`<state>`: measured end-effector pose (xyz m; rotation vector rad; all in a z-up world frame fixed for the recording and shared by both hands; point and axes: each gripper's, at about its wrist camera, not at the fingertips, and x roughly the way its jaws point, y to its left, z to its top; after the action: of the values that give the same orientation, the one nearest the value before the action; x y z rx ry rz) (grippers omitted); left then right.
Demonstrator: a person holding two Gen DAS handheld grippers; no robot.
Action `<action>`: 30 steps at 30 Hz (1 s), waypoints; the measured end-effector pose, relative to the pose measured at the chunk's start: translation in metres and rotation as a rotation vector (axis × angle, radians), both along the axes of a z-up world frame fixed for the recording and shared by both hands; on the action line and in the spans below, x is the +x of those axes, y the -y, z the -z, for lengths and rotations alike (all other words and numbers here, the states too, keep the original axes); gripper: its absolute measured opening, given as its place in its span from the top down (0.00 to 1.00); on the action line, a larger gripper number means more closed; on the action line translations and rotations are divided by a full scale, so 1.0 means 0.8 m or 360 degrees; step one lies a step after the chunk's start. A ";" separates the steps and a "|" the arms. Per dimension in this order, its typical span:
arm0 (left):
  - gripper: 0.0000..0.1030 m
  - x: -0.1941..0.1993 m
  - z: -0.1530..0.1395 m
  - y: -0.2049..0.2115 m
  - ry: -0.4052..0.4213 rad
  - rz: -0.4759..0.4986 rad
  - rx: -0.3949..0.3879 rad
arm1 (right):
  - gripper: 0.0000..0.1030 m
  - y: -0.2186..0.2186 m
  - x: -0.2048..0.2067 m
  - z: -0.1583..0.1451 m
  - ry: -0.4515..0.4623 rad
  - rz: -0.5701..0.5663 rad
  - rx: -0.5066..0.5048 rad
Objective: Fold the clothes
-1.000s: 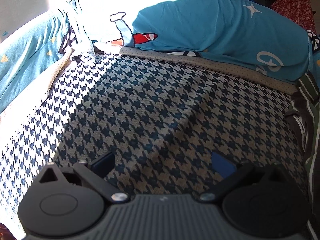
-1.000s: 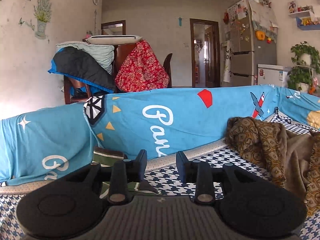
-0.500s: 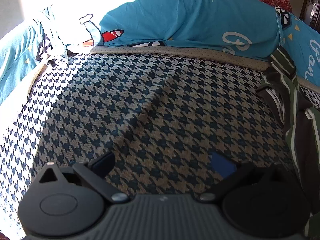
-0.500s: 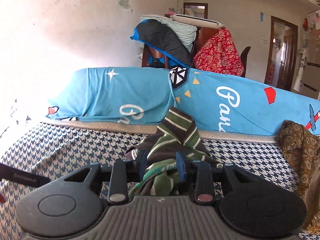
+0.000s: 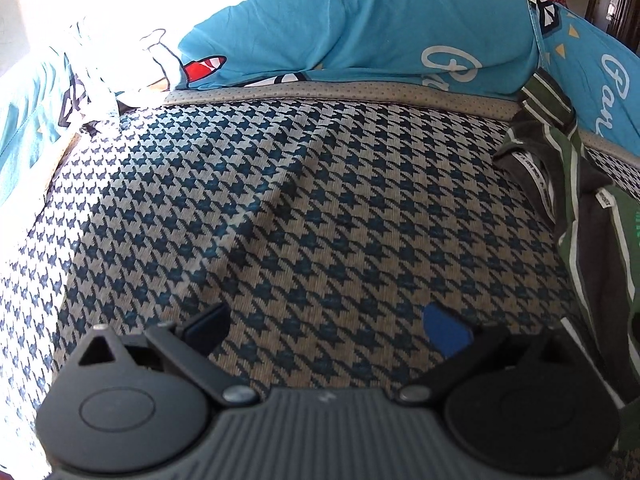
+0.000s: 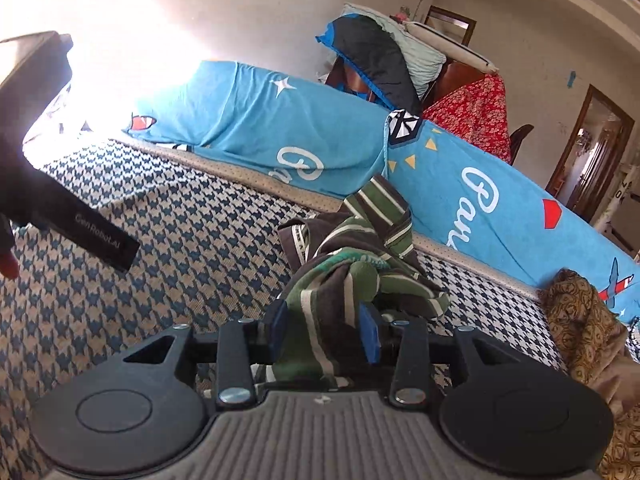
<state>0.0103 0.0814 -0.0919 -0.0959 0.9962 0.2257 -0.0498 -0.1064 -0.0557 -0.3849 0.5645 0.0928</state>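
Note:
A crumpled green, brown and white striped garment (image 6: 352, 256) lies bunched on the houndstooth seat cover (image 6: 188, 240). My right gripper (image 6: 325, 336) is shut on a fold of it, cloth filling the gap between the blue pads. The same garment shows at the right edge of the left wrist view (image 5: 580, 216). My left gripper (image 5: 326, 326) is open and empty, low over the houndstooth cover (image 5: 300, 208), to the left of the garment. The left gripper's body shows at the left of the right wrist view (image 6: 80, 216).
Blue printed cushions (image 6: 288, 136) run along the back of the seat (image 5: 380, 36). A brown patterned cloth (image 6: 584, 320) lies at the right. Behind stand chairs piled with a red floral cloth (image 6: 476, 116) and dark bedding (image 6: 372, 60).
My right gripper has swung left and down onto the striped garment and closed on it. The left gripper's view turned right, bringing the garment in at its right edge.

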 end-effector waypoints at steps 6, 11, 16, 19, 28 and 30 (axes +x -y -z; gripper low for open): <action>0.00 -0.001 0.001 -0.001 -0.0017 0.0027 -0.0039 | 0.92 0.013 0.021 0.014 -0.0076 0.0139 -0.0002; 0.00 -0.004 -0.001 0.001 -0.0017 0.0049 -0.0025 | 0.94 0.057 0.023 -0.031 -0.0014 0.0145 0.0623; 0.00 -0.006 0.000 -0.005 -0.0036 0.0035 -0.0026 | 0.95 0.081 0.018 -0.065 0.0081 -0.0029 0.1229; 0.00 -0.007 0.002 -0.007 -0.0052 0.0036 -0.0027 | 0.95 0.081 0.014 -0.073 0.0100 -0.0163 0.1449; 0.00 -0.021 -0.004 0.004 -0.0064 0.0035 -0.0078 | 0.95 0.063 0.004 -0.058 -0.0044 0.0120 0.0787; 0.00 -0.024 -0.007 0.005 -0.0054 0.0017 -0.0079 | 0.95 0.063 0.007 -0.040 -0.0200 0.0184 0.0636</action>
<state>-0.0088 0.0773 -0.0866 -0.1323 1.0359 0.1934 -0.0439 -0.1568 -0.0237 0.0432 0.6742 0.1161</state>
